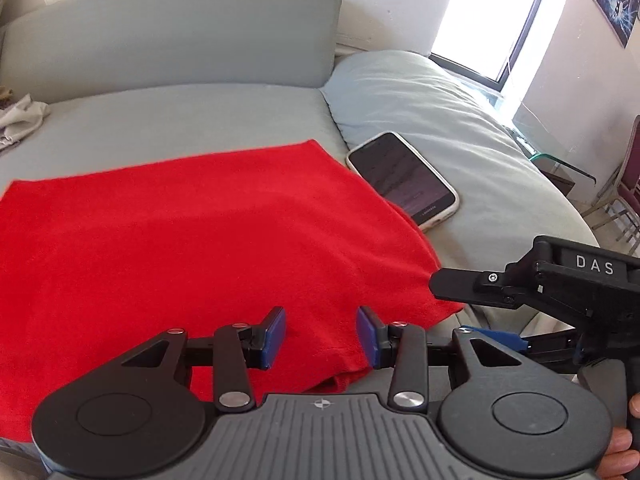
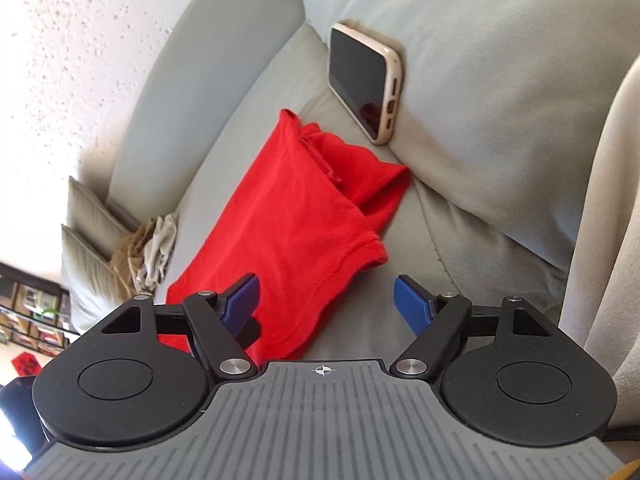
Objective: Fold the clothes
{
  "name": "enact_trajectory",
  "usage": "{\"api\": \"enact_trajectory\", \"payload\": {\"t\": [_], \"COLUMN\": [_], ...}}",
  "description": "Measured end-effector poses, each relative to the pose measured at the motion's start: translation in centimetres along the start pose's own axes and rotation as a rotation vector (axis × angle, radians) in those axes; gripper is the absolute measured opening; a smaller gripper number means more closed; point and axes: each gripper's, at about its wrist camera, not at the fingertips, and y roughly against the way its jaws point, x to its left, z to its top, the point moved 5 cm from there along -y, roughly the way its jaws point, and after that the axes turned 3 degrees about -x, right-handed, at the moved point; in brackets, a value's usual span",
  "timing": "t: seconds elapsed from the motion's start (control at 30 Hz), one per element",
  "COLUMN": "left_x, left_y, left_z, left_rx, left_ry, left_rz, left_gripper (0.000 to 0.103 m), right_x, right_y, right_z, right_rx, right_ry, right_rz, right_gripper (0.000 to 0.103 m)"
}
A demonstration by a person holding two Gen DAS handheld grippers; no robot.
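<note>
Red garment (image 1: 192,240) lies flat on the grey sofa (image 1: 168,116), partly doubled over, a sleeve tucked at its far end. Left gripper (image 1: 322,334) jaws apart over the near hem; right gripper (image 2: 324,304) jaws apart, cloth edge just ahead. Whichever fold follows, pinch both layers and keep edges square. Phone (image 1: 402,178) just beyond the jaws; window bright behind

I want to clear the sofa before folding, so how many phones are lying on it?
1. The phone lies screen up against the pale cushion, just past the far right corner of the red garment. Others could be hidden under the fabric.
</note>
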Motion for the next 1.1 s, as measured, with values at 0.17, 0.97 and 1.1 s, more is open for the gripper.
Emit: {"api": "enact_trajectory", "payload": {"t": [0.17,0.97,1.1], "left_x": [-0.9,9.9,10.2], "left_y": [1.3,5.1,4.4], "left_z": [-0.7,0.7,1.3], "left_rx": [0.021,-0.088,-0.092], "left_ry": [-0.062,0.237,0.261], "left_rz": [-0.028,0.032,0.012], "left_gripper": [0.037,0.05,0.05], "right_x": [-0.5,2.9,6.7], "right_y": [-0.5,-0.6,0.1], "right_z": [0.3,4.2,8.0], "right_rx": [-0.012,-0.198,-0.399], "right_ry": [0.01,0.203,0.353], "right_rz": [0.005,-0.107,-0.121], "right_gripper": [0.078,0.078,0.085]}}
